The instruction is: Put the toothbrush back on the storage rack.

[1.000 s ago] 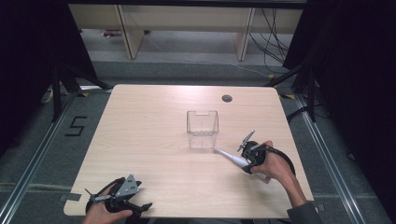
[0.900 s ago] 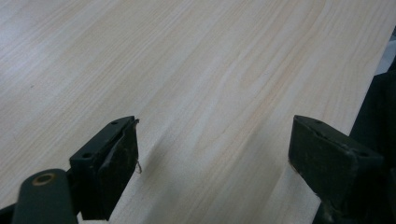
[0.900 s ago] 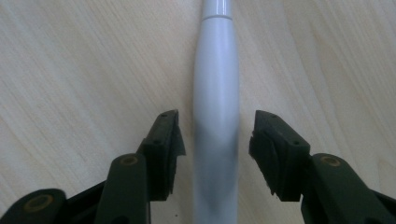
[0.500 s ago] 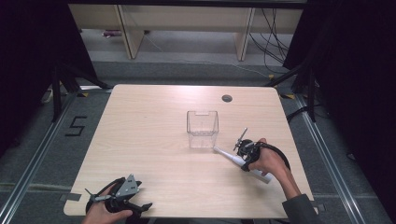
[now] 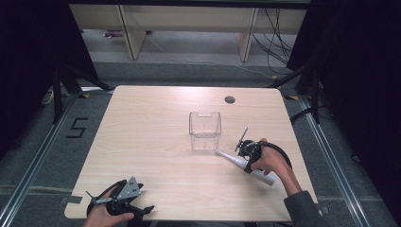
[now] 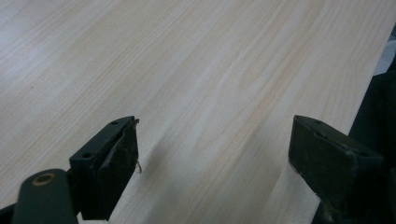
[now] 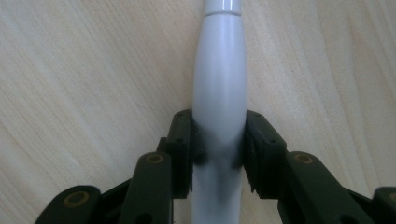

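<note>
White toothbrush handle pinched in my right claw (image 7: 219, 154), flat on the counter (image 5: 156, 142).

My right claw's jaws have just been closing and now press both flanks of the toothbrush (image 5: 246, 164), whose head points ahead of the claw toward the clear box (image 5: 205, 130) just beyond. I judge the grasp step done; next comes a lift, then tipping it upright over the box. My right hand (image 5: 269, 160) angles down from the near right; my left claw (image 6: 212, 154) rests spread and empty over bare wood, well apart.

Wide-spread tool (image 6: 212, 154), bare wooden table (image 6: 187, 60)
</note>
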### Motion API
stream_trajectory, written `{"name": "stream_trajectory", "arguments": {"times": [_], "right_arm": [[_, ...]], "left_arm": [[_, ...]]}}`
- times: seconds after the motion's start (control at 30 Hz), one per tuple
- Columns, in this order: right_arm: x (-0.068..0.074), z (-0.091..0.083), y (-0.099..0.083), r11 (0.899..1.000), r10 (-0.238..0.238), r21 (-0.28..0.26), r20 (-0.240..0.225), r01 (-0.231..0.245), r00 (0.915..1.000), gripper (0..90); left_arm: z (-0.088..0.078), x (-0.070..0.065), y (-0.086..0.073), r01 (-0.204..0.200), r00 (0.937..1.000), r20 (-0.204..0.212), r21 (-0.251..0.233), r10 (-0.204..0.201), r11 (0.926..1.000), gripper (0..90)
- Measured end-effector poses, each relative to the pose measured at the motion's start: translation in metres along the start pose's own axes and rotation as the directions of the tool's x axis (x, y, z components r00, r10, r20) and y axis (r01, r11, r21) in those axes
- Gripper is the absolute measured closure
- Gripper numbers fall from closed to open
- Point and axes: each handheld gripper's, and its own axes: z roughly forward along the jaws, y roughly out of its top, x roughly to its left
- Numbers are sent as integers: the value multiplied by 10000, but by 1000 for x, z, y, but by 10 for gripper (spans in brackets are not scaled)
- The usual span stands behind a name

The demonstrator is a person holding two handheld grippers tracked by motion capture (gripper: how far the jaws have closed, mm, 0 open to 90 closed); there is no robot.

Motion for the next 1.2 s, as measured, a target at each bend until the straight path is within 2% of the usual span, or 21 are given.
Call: {"name": "stream_trajectory", "arguments": {"times": [0.03,0.07,0.13,0.17,0.2,0.33,0.47,0.53,0.6,0.63,0.67,0.7,0.77,0.8,0.83,0.9,0.93,1.0,1.07,1.17,1.2], "right_arm": [[-1,0,0,9999,-97,-30,-61,97,9999,664],[0,-1,1,9997,202,120,-102,-200,9997,664],[0,-1,2,9997,156,177,-289,-151,9995,665],[0,0,3,9995,215,231,-143,-212,9997,665],[-1,0,3,9996,109,260,-152,-105,9998,666],[-3,-1,4,9994,166,296,-319,-157,9994,667],[-2,0,2,9998,189,82,-316,-187,9993,668],[-2,-1,0,9999,47,-101,-263,-49,9996,668],[0,-4,-2,9995,236,-184,-243,-241,9994,669],[-1,-5,-3,9996,83,-276,-338,-92,9994,669],[1,-7,-5,9991,258,-344,-290,-268,9992,669],[-1,-8,-7,9987,-27,-514,-299,12,9995,669],[1,-13,-10,9976,187,-671,-151,-197,9997,669],[1,-15,-12,9961,60,-874,-293,-86,9996,669],[2,-18,-14,9949,368,-928,-213,-386,9991,669],[0,-23,-18,9916,316,-1249,-204,-339,9993,669],[1,-26,-21,9881,548,-1432,-102,-557,9984,669],[-3,-32,-25,9798,349,-1975,166,-310,9993,669],[-3,-38,-28,9642,672,-2579,142,-613,9976,669],[-5,-45,-32,9330,1041,-3465,29,-967,9946,669],[-6,-46,-32,9235,1086,-3713,128,-961,9940,669]], "left_arm": [[0,0,0,-9,10000,-1,19,9,10000,155],[0,-1,0,93,10000,5,21,-93,10000,155],[0,0,0,-5,10000,-26,5,5,10000,155],[0,0,0,-5,10000,-33,3,5,10000,155],[0,1,0,-1,10000,-35,0,1,10000,155],[0,1,0,-28,10000,26,53,27,10000,155],[-1,2,0,-40,10000,0,114,40,9999,155],[-1,1,0,-24,10000,12,91,23,10000,155],[0,1,0,-26,10000,6,31,26,10000,155],[-1,1,0,-39,10000,25,118,38,9999,156],[-1,2,0,-16,10000,22,90,16,10000,155],[-1,2,0,-15,10000,-9,93,15,10000,155],[-1,2,0,-15,10000,15,83,15,10000,155],[-1,2,0,-53,10000,-4,125,53,9999,155],[-1,2,0,10,10000,1,90,-10,10000,155],[0,1,0,20,10000,-33,3,-20,10000,156],[0,1,0,16,10000,-37,4,-16,10000,156],[-1,1,1,28,10000,22,35,-28,10000,155],[-1,1,0,60,10000,-2,-102,-60,9999,155],[-1,2,0,16,10000,15,55,-16,10000,156],[-1,2,0,16,10000,15,55,-16,10000,155]]}}
